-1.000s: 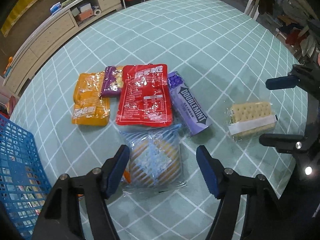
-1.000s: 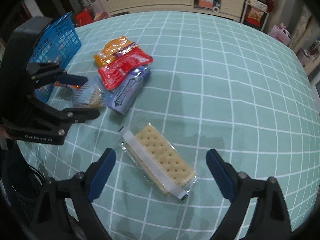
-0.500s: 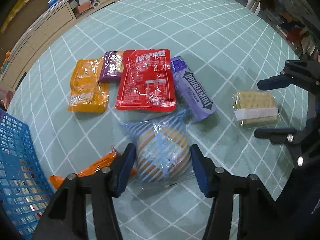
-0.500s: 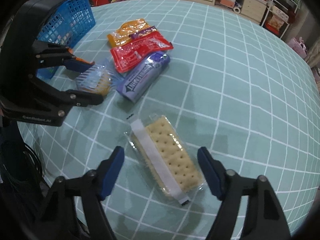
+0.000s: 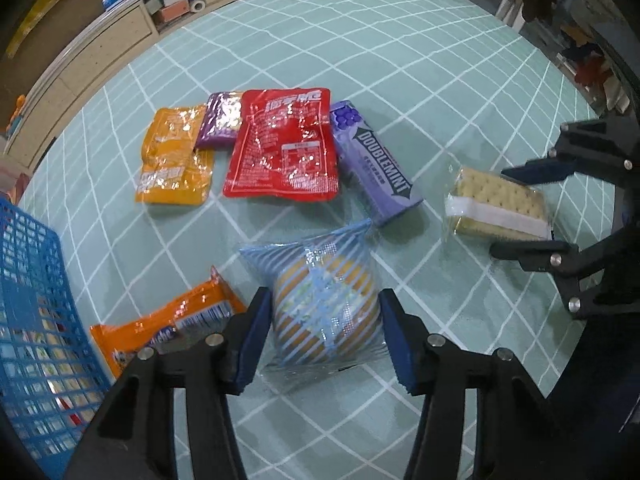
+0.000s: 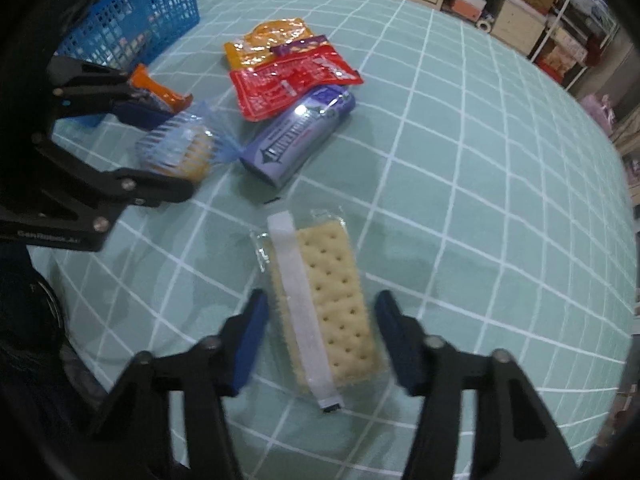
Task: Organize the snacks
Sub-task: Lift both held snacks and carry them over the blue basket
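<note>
Purple pack [image 5: 376, 168]: read "DOUBLEMINT", lying on the counter [image 5: 400, 60].
Left tongs [image 5: 324, 336]: part-open, pads against the striped blue snack bag [image 5: 326, 306] on the counter.
Right tongs [image 6: 318, 336]: closing, cracker pack [image 6: 324, 304] between the pads; contact unclear.
Blue basket [image 5: 28, 320]: at the counter's left edge.

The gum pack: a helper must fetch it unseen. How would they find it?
On the green checked cloth, snack packets lie beside a blue basket. The gum pack lies along the red pouch, on the side away from the basket. Only it is a purple box, lettered DOUBLEMINT.
</note>
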